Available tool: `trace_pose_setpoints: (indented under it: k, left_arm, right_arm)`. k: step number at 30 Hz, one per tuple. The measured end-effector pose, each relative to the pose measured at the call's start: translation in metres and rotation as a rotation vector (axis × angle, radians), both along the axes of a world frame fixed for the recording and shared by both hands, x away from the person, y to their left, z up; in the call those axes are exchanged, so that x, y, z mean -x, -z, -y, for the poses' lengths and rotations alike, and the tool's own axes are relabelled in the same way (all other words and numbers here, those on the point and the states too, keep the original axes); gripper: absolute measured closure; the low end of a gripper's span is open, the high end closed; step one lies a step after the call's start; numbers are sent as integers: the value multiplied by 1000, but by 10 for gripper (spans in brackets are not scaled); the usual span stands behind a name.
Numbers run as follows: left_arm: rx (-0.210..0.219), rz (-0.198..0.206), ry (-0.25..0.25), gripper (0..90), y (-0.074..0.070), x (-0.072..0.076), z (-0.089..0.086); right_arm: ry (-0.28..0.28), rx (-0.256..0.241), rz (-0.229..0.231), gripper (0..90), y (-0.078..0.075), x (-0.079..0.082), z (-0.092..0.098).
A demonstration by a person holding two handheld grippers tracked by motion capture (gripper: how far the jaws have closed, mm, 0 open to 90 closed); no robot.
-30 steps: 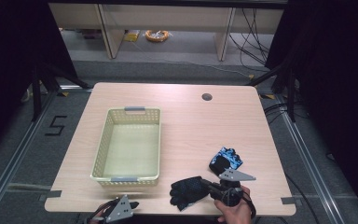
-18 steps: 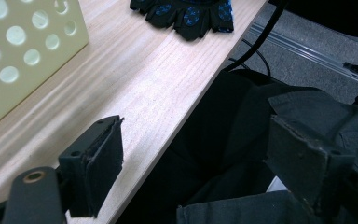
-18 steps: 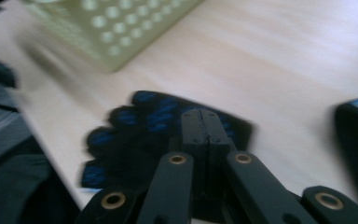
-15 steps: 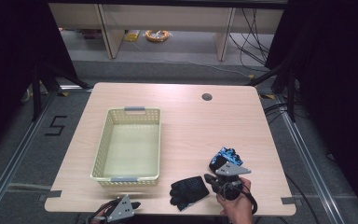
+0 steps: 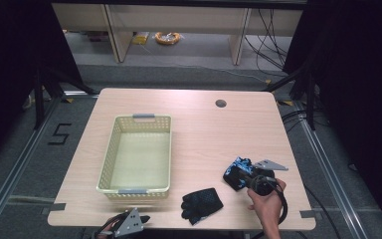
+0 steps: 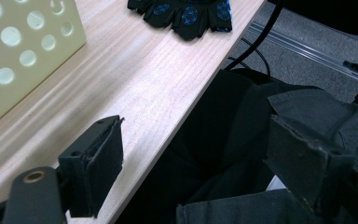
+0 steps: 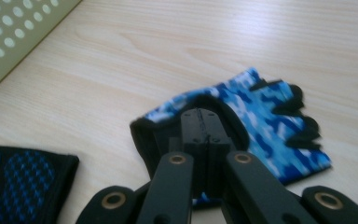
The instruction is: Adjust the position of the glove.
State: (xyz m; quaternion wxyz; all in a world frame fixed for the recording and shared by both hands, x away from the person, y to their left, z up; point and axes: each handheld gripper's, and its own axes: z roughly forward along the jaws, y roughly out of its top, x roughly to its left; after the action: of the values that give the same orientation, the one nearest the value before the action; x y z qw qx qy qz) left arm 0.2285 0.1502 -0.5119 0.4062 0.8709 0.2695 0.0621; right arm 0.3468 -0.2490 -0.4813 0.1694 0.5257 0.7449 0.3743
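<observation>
From above, my right gripper [image 5: 242, 175] sits at the near right of the wooden table [image 5: 204, 129], its jaws closed over the cuff end of a blue camouflage glove [image 5: 238, 167] that lies flat on the wood. My right hand [image 5: 266, 204] wraps the handle, the cable looping beside the wrist. A black glove [image 5: 201, 204] with blue dots lies just to the left, near the table's front edge and apart from the blue one. A cream perforated basket [image 5: 110, 149] stands on the left half of the table, well clear of both gloves. My left gripper [image 5: 138, 219] hangs at the front edge, below the basket's near corner.

Along my left gripper [image 6: 193, 158], the two black jaws stand wide apart and grip nothing; one is over the table's edge, the other over dark cloth off the table. The basket's wall [image 6: 23, 51] fills the upper left, and the fingers of the black glove [image 6: 186, 11] show at the top.

Along my right gripper [image 7: 205, 126], the jaws are pressed together, pinching the black-trimmed cuff of the blue camouflage glove [image 7: 270, 126], whose short fingers point away to the right. The black glove [image 7: 18, 186] lies at lower left, the basket [image 7: 14, 28] at upper left.
</observation>
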Motion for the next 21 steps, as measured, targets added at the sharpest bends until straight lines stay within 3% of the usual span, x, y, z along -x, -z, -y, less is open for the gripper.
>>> trace_pose_setpoints:
  k: [2, 4, 7, 9, 10, 11, 12, 17, 21]
  left_arm:
    - [-6, 14, 7, 185, -1, -1, -1]
    - [-8, 21, 16, 185, -1, -2, -2]
    - [3, 1, -1, 185, 0, 0, -1]
    - [0, 1, -2, 185, 0, 0, 0]
    - [6, 3, -2, 185, 0, 0, -1]
    - [6, 3, -2, 185, 0, 0, -1]
    - [19, -2, -11, 185, 0, 1, -2]
    - [23, 0, -18, 184, -1, 1, -4]
    - [8, 4, -10, 184, -1, 1, -4]
  right_arm:
    - [-29, -22, 0, 900, 2, -9, -11]
    - [-46, -8, -5, 900, 3, -16, -18]
    - [-79, -20, -1, 900, 5, -22, -27]
    - [-123, 1, -26, 900, 9, -32, -41]
    - [-122, 17, -58, 900, 9, -33, -46]
    - [-122, 17, -58, 900, 9, -33, -46]
    - [-129, 50, -98, 900, 13, -36, -52]
    - [-144, 76, -103, 900, 16, -31, -49]
    - [-148, 76, -112, 900, 18, -19, -34]
